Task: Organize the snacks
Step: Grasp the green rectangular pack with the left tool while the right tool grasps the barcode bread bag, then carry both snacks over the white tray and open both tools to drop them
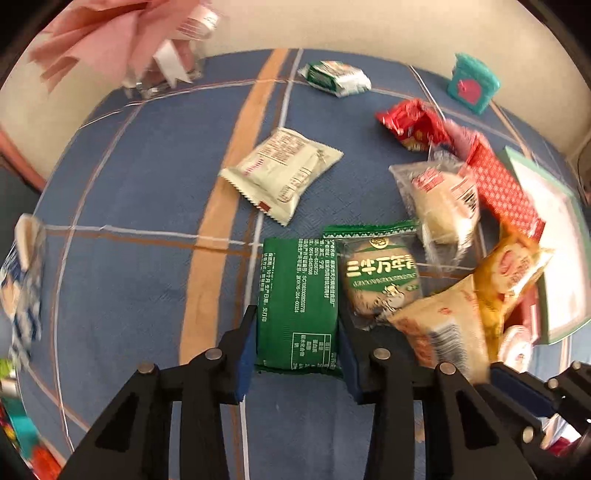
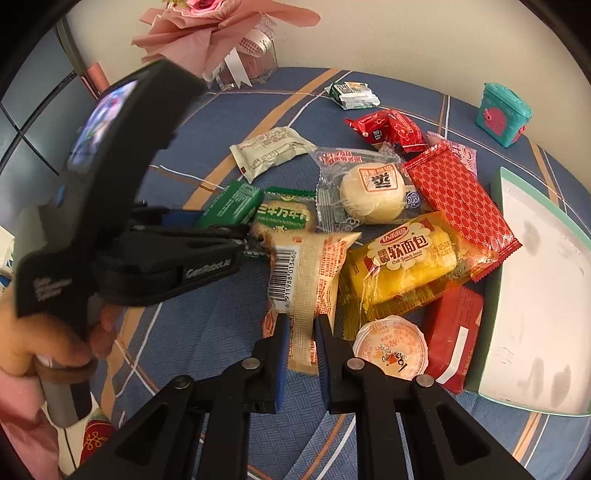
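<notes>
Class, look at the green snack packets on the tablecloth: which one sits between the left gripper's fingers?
The plain dark green packet printed with white text, flanked by the left gripper. The cookie packet lies beside it; the green-white one lies far off.

Home setting, likely living or dining room: round table with blue plaid tablecloth (image 1: 140, 177), pink bouquet in glass vase (image 2: 247, 62) at its far edge by cream wall (image 2: 388, 33), teal toy box (image 2: 502, 114) on the cloth too.

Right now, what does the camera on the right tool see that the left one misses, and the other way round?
Only the right wrist view shows the person's hand holding the left tool, plus a sealed jelly cup. Only the left wrist view shows a blue-and-white packet at the table's left edge. Both show the green packet, the round pastry, the teal box and the white tray.
</notes>
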{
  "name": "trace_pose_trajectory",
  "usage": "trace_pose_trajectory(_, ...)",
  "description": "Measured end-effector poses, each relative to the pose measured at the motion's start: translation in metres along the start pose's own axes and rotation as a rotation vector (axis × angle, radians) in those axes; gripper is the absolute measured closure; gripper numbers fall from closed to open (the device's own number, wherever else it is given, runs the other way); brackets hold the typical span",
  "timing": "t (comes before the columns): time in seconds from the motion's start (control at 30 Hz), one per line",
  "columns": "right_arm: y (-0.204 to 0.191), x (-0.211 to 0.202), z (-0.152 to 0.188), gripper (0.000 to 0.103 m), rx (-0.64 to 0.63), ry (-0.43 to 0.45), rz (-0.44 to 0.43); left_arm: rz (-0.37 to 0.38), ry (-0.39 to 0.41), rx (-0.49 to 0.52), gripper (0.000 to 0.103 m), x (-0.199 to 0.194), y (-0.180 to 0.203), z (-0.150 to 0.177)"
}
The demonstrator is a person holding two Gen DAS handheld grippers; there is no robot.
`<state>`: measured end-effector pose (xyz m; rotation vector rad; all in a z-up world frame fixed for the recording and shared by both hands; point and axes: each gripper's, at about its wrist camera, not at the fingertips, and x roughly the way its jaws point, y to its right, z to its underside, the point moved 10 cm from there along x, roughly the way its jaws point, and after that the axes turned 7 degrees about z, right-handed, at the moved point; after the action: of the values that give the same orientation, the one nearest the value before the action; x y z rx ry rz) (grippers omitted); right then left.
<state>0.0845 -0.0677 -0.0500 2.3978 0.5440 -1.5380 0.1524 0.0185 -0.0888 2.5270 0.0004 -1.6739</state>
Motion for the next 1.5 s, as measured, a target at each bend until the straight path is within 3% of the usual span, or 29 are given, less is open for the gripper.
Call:
trace_pose_trajectory(0.07, 0.000, -0.006, -0.002, 0.102, 0.004, 0.016, -0.014, 0.004, 0.033, -0.043, 0.062, -0.017, 0.011, -0.001)
trace_pose_trajectory(0.2, 0.001, -0.019, -0.005, 0.102, 0.014, 0.044, -0.044, 0.028, 0.080, -0.111, 0.062, -0.044, 0.022, 0.007)
trace_pose_trajectory(0.37, 0.003, -0.020, -0.005, 0.101, 0.034, 0.041, -0.063, -0.013, 0.066, -0.212, 0.062, -0.058, 0.011, 0.031)
trace_pose_trajectory(0.6, 0.004, -0.014, -0.006, 0.095, 0.055, 0.040, -0.078, -0.015, 0.031, -0.336, 0.062, -0.042, -0.004, 0.065)
trace_pose_trajectory(0.7, 0.002, -0.008, -0.005, 0.089, 0.054, 0.029, -0.080, -0.009, 0.024, -0.346, 0.062, -0.038, -0.009, 0.070)
trace_pose_trajectory(0.83, 0.001, 0.002, -0.002, 0.087, 0.037, 0.012, -0.044, 0.008, 0.024, -0.360, 0.062, -0.034, -0.017, 0.074)
trace_pose_trajectory(1.03, -0.003, 0.017, -0.001, 0.062, 0.029, -0.010, -0.035, 0.025, 0.002, -0.386, 0.062, -0.018, -0.030, 0.080)
trace_pose_trajectory(1.2, -0.008, 0.029, 0.001, 0.061, 0.003, -0.021, -0.024, 0.039, -0.006, -0.396, 0.062, -0.010, -0.046, 0.082)
trace_pose_trajectory(1.37, -0.008, 0.027, -0.001, 0.071, 0.003, -0.017, -0.028, 0.034, -0.009, -0.391, 0.062, -0.018, -0.061, 0.083)
trace_pose_trajectory(1.5, -0.005, 0.008, -0.007, 0.072, 0.019, 0.019, -0.042, 0.029, 0.024, -0.371, 0.062, -0.039, -0.071, 0.076)
